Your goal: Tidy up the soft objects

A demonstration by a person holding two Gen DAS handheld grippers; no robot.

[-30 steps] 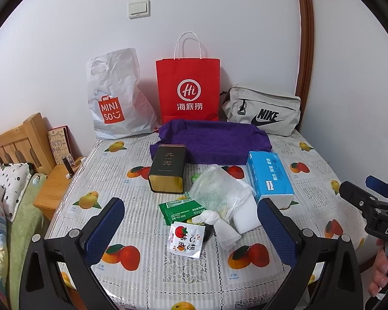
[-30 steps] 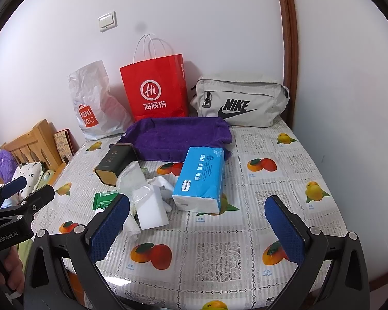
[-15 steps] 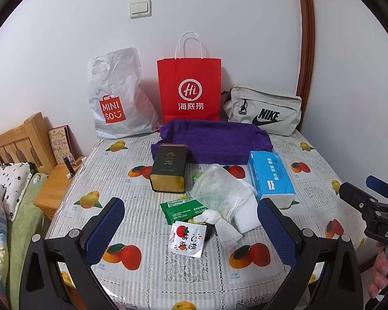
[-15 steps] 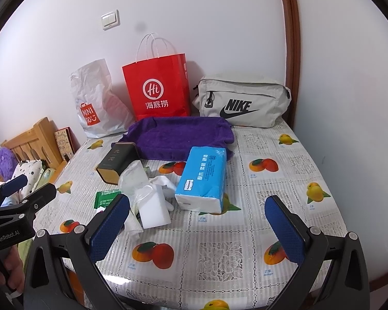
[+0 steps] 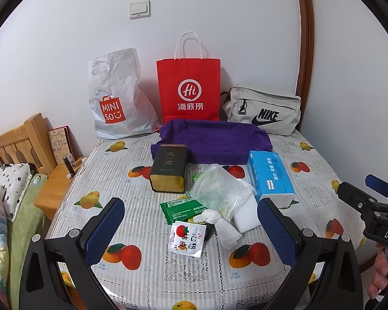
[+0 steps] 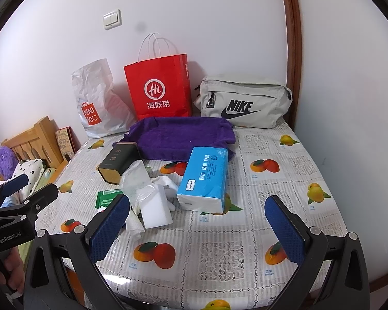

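I hold both claws above the table's near edge, each spread wide and gripping nothing. The left claw point(image 5: 191, 228) faces the clutter at the table's middle: a sachet with a tomato print point(image 5: 187, 238), a green packet point(image 5: 182, 210), a knotted clear bag point(image 5: 217, 193) and a white sponge block point(image 5: 247, 213), all touching or overlapping. The blue tissue pack point(image 6: 204, 178) lies just beside that pile toward the right edge, its long axis running from the near edge toward the far edge, where the purple towel point(image 6: 178, 137) is spread in front of 3 bags against the wall. The dark tin point(image 5: 169, 168) lies on its side near the towel.

The right claw point(image 6: 196, 228) points almost straight along the tissue pack, so I judge it the nearer one for that pack, while the left one sits closer to the sachet.

Against the picture from 1 second ago, nothing on the table has shifted; both views have only drifted slightly.
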